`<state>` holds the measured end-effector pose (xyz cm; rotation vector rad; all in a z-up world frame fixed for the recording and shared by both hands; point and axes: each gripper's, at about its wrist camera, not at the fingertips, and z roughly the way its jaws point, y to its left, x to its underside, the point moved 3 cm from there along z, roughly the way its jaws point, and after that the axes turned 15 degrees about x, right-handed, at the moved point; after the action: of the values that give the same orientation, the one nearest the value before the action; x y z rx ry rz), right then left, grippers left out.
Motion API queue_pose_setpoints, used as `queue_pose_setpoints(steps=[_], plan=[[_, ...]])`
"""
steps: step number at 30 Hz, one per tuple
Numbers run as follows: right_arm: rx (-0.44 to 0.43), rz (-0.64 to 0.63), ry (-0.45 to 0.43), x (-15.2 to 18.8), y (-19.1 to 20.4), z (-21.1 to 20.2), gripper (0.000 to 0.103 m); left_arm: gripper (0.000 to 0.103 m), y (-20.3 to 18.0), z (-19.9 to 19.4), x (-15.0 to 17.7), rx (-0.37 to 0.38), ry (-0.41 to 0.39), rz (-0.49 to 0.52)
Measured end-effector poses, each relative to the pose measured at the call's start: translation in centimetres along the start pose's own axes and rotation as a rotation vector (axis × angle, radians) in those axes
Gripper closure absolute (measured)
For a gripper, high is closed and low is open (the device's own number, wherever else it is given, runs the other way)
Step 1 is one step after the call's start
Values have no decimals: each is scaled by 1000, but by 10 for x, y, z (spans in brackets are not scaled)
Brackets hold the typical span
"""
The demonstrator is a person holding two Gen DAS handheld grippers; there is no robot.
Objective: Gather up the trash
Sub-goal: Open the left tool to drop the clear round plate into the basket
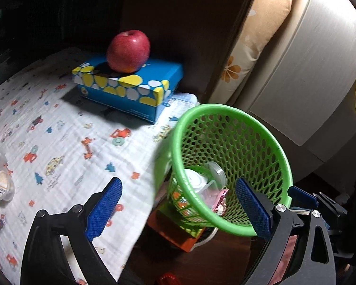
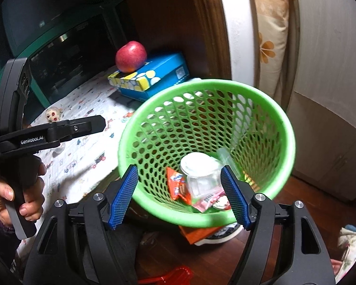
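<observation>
left gripper [image 2: 92, 124] side, 9 o'clock in right wrist view: "GenRobot.AI", white on black
small tub [image 1: 3, 185], 9 o'clock in left wrist view: label print too blurred
basket wrappers [image 2: 178, 185]: print unreadable
tissue box [image 2: 154, 76]: label illegible

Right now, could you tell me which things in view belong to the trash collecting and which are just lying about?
For the job:
green basket
wrappers and clear cup in it
small tub on the cloth

Lying about:
apple
tissue box
doll
pillow
</observation>
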<state>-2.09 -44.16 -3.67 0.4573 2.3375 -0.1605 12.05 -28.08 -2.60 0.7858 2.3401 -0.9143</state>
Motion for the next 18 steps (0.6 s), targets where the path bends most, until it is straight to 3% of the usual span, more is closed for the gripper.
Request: queue_pose_setpoints(steps=[12, 18], plan=[[-101, -128, 2, -12, 79, 9, 29, 10, 100, -82, 21, -221, -94, -119], [-154, -189, 18, -14, 126, 19, 28, 10, 169, -119, 29, -314, -128, -249]])
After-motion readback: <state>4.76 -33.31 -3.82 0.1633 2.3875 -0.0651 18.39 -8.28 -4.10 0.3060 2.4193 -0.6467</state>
